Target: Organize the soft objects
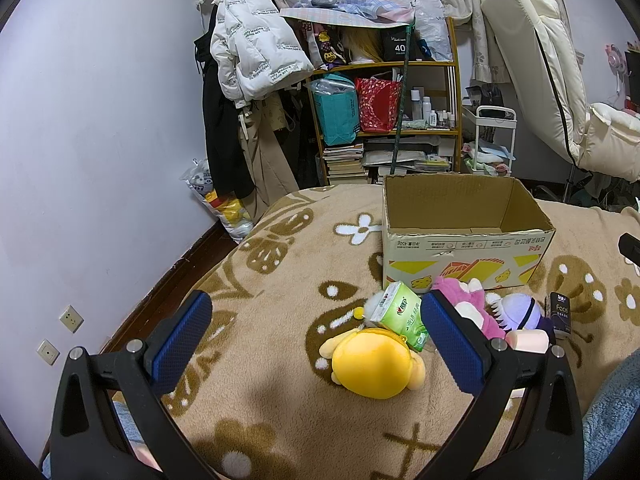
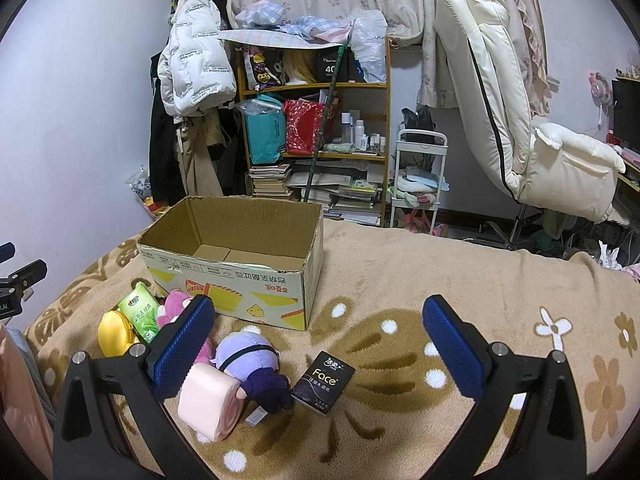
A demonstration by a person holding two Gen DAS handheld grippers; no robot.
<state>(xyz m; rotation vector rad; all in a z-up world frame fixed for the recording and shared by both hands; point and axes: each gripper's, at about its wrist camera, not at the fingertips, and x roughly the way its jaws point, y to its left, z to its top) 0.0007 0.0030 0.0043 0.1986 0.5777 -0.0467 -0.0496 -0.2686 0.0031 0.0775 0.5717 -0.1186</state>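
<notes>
we hold the left tool spread wide above the blanket, gripping nothing, with the yellow plush between its fingers and the green tissue pack touching it at 1 o'clock. our right tool is also wide and empty; the black tissue pack lies between its fingers, the purple doll and pink roll at 9 o'clock. the cardboard box sits open at 11 o'clock.

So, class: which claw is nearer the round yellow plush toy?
Left. The left claw frames the round yellow plush toy; the right claw sits further right.
</notes>
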